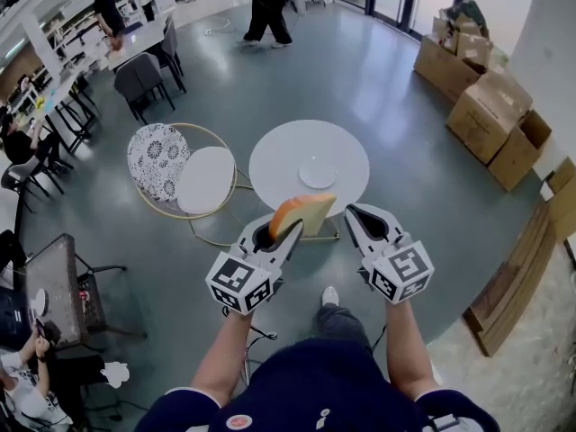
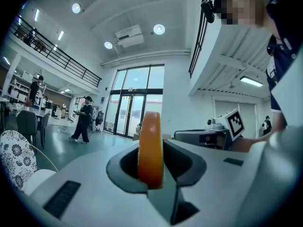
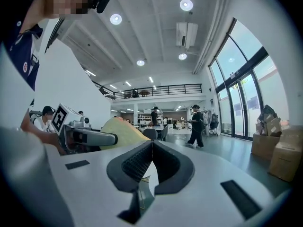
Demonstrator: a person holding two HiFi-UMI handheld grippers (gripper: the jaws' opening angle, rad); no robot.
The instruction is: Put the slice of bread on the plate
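In the head view my left gripper (image 1: 286, 229) is shut on a slice of bread (image 1: 303, 212) with an orange crust, held on edge in the air just short of a round white table (image 1: 279, 156). A small white plate (image 1: 317, 172) lies near the table's middle, beyond the bread. My right gripper (image 1: 355, 214) hangs beside the left one, shut and holding nothing. The left gripper view shows the bread (image 2: 150, 145) edge-on between the jaws of that gripper (image 2: 156, 181). In the right gripper view the pads of the right gripper (image 3: 152, 148) meet, and the bread (image 3: 120, 130) shows at the left.
A chair with a patterned back (image 1: 157, 158) and a white round seat (image 1: 205, 179) stands left of the table. Cardboard boxes (image 1: 490, 106) are stacked at the right, with wooden boards (image 1: 508, 282) below them. People (image 1: 267, 7) walk at the far end, and desks with chairs (image 1: 144, 75) line the left.
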